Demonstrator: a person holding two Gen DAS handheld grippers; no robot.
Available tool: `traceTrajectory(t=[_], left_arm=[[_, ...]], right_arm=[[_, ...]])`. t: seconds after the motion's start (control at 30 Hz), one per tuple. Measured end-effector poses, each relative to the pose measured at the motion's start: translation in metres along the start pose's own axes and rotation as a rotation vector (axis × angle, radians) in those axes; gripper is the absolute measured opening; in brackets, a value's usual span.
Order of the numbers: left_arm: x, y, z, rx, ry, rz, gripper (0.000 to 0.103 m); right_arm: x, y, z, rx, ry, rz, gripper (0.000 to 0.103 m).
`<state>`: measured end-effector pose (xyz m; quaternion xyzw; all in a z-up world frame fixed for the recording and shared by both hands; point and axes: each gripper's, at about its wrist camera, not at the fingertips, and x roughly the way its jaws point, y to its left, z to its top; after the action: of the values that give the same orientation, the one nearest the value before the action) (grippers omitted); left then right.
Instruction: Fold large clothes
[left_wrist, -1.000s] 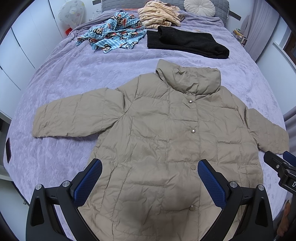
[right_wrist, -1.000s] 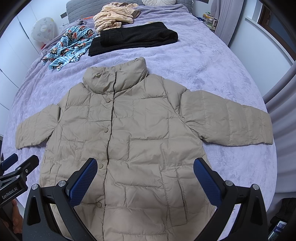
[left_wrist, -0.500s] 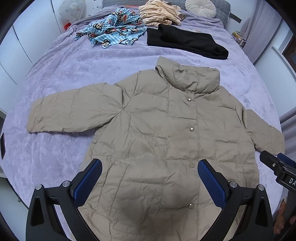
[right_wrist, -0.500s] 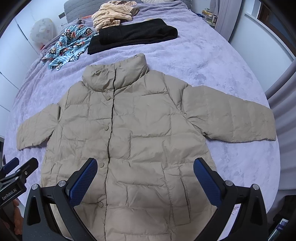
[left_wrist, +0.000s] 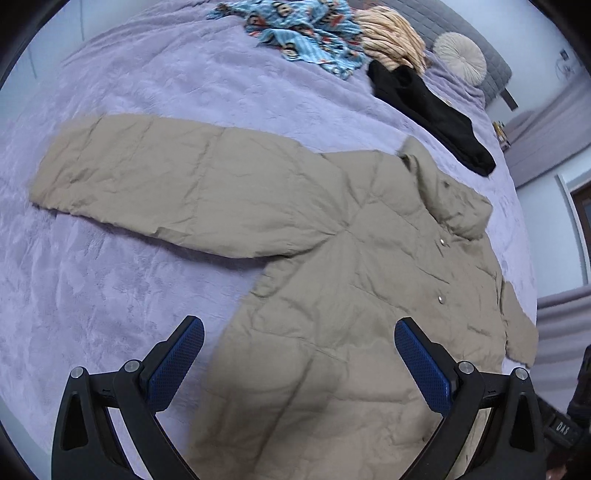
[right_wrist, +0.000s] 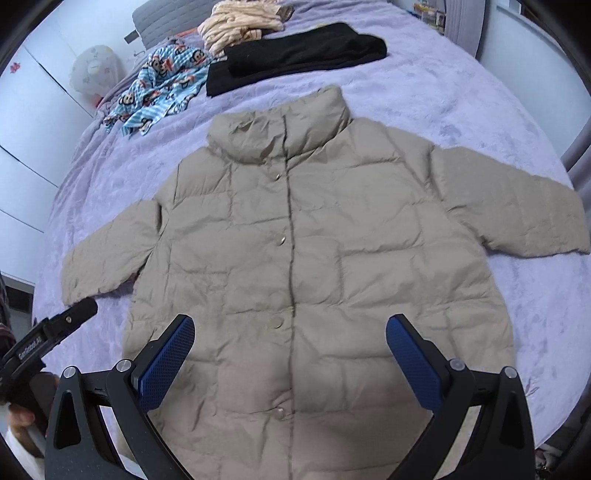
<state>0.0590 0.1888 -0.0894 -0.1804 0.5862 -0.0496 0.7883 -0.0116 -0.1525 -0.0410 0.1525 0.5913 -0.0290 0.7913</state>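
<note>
A beige puffer jacket lies flat, front up and snapped shut, on the purple bedspread, sleeves spread to both sides. In the left wrist view the jacket fills the middle, its left sleeve stretched out to the left. My left gripper is open and empty, above the jacket's lower left side. My right gripper is open and empty, above the lower front by the snaps. The left gripper also shows in the right wrist view near the left cuff.
At the far end of the bed lie a folded black garment, a blue monkey-print cloth and a cream striped garment. A round cushion sits by the grey headboard. White wardrobe doors stand left.
The left gripper has swung left and closer to the bed, so the left sleeve now fills its view. The right gripper has moved slightly left, toward the jacket's centre line. Both stay open.
</note>
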Motion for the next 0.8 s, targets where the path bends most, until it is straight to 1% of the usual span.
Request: traceTrajectory(t=[0.07, 0.2, 0.3, 0.37, 0.43, 0.5, 0.57, 0.67, 0.7, 0.73, 0.77, 0.8], left_arm=[[0.011, 0.037, 0.01, -0.064, 0.0, -0.025, 0.103], [0.042, 0.111, 0.029, -0.19, -0.004, -0.087, 0.103], [0.073, 0.152, 0.047, -0.245, 0.037, -0.124, 0.103], [0.085, 0.171, 0.056, -0.288, 0.029, -0.153, 0.103], [0.087, 0.185, 0.07, -0.315, 0.003, -0.188, 0.103], [0.085, 0.189, 0.085, -0.31, -0.039, -0.184, 0.103], [0.084, 0.193, 0.103, -0.303, -0.083, -0.157, 0.103], [0.085, 0.199, 0.124, -0.315, -0.152, -0.089, 0.103], [0.087, 0.2, 0.13, -0.319, -0.172, -0.048, 0.099], [0.09, 0.204, 0.137, -0.32, -0.181, -0.018, 0.081], [0.095, 0.205, 0.142, -0.312, -0.177, 0.013, 0.069], [0.099, 0.206, 0.146, -0.294, -0.17, 0.014, 0.048]], right_arm=[[0.019, 0.021, -0.008, -0.009, 0.041, 0.032, 0.103], [0.054, 0.058, -0.024, -0.043, 0.085, 0.069, 0.103], [0.08, 0.082, -0.035, -0.06, 0.119, 0.082, 0.103], [0.094, 0.093, -0.039, -0.063, 0.131, 0.082, 0.103], [0.103, 0.101, -0.041, -0.062, 0.133, 0.091, 0.103], [0.109, 0.108, -0.04, -0.061, 0.129, 0.1, 0.103], [0.113, 0.115, -0.037, -0.064, 0.119, 0.111, 0.103], [0.119, 0.123, -0.03, -0.06, 0.101, 0.126, 0.103], [0.119, 0.124, -0.026, -0.059, 0.095, 0.133, 0.103], [0.12, 0.126, -0.022, -0.058, 0.086, 0.14, 0.103], [0.122, 0.128, -0.017, -0.057, 0.074, 0.144, 0.103], [0.124, 0.131, -0.013, -0.056, 0.066, 0.146, 0.103]])
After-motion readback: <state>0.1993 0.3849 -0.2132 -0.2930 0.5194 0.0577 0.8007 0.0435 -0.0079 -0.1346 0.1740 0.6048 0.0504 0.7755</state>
